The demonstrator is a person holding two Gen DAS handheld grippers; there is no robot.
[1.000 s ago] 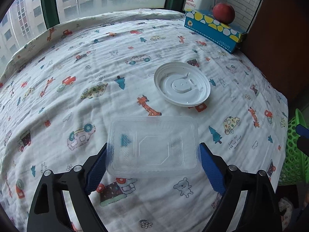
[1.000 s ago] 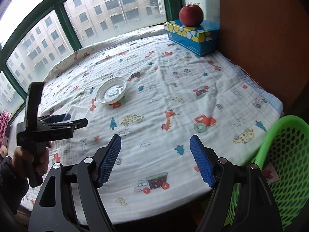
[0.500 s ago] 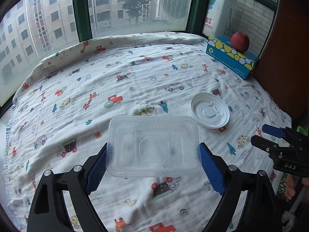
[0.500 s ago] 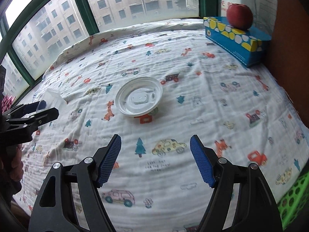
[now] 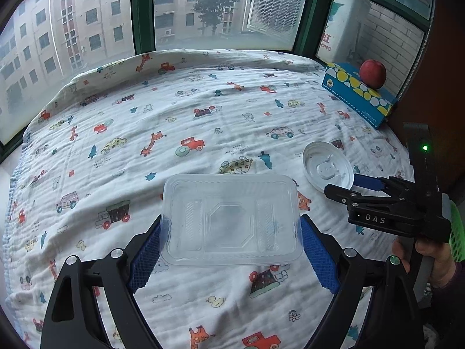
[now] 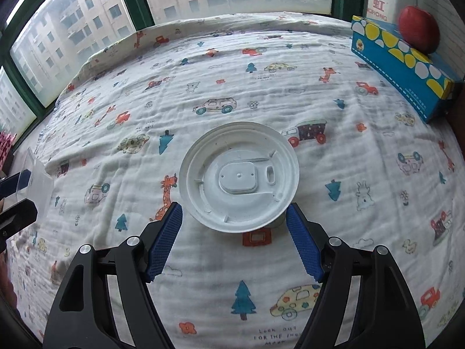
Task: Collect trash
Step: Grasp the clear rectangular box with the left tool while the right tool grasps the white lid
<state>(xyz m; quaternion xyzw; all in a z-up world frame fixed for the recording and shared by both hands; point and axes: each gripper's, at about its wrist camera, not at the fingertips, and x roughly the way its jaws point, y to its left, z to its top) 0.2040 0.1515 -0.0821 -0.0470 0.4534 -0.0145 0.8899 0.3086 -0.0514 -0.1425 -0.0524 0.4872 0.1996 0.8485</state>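
Above the cartoon-print blanket [image 5: 203, 122] our left gripper [image 5: 231, 242] pinches a clear plastic tray [image 5: 229, 218]; our right gripper [image 6: 234, 238], jaws spread, flanks the white cup lid [image 6: 239, 176].

Green basket [image 5: 456, 232] cut off by right edge, mostly behind right tool [image 5: 348, 184]. Clear tray [image 6: 37, 186] cut at left edge, partly hidden. Box [image 6: 407, 67] lettering unreadable.

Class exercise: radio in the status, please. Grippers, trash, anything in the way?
Left gripper shut on clear plastic tray, lifted. Right gripper open, white round lid just ahead on the cloth. Nothing blocking the lid.
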